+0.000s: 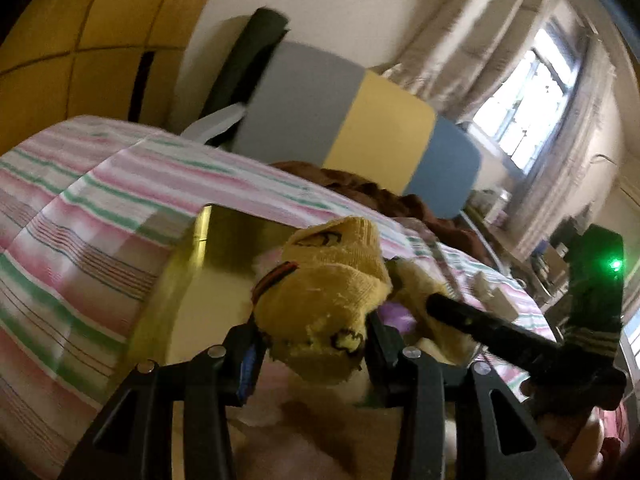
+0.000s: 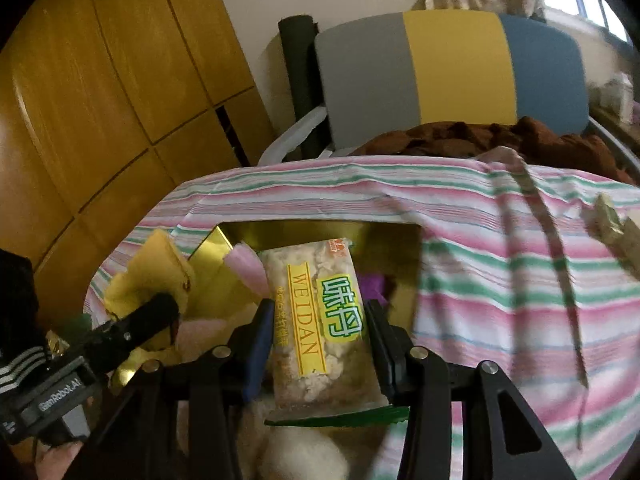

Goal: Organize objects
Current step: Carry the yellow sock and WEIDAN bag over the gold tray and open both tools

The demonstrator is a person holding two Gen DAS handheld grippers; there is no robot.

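My left gripper [image 1: 314,336] is shut on a yellow knitted sock [image 1: 332,280] with a drawn face and holds it over an open gold box [image 1: 224,248] on the bed. My right gripper [image 2: 320,312] is shut on a clear snack packet [image 2: 320,320] with a yellow "WEIDAN" label, also above the gold box [image 2: 218,240]. Inside the box lie pink [image 2: 246,268] and purple [image 2: 372,284] soft items. The two grippers are close together: in the right wrist view the yellow sock [image 2: 152,268] shows at the left, pinched by a black finger [image 2: 148,320].
A pink, green and white striped sheet [image 2: 500,280] covers the bed. Behind it stand a chair [image 2: 452,68] with a grey, yellow and blue back, a brown cloth [image 2: 500,136] and a wooden wardrobe [image 2: 100,100]. A white fluffy item [image 2: 300,452] lies below my right gripper.
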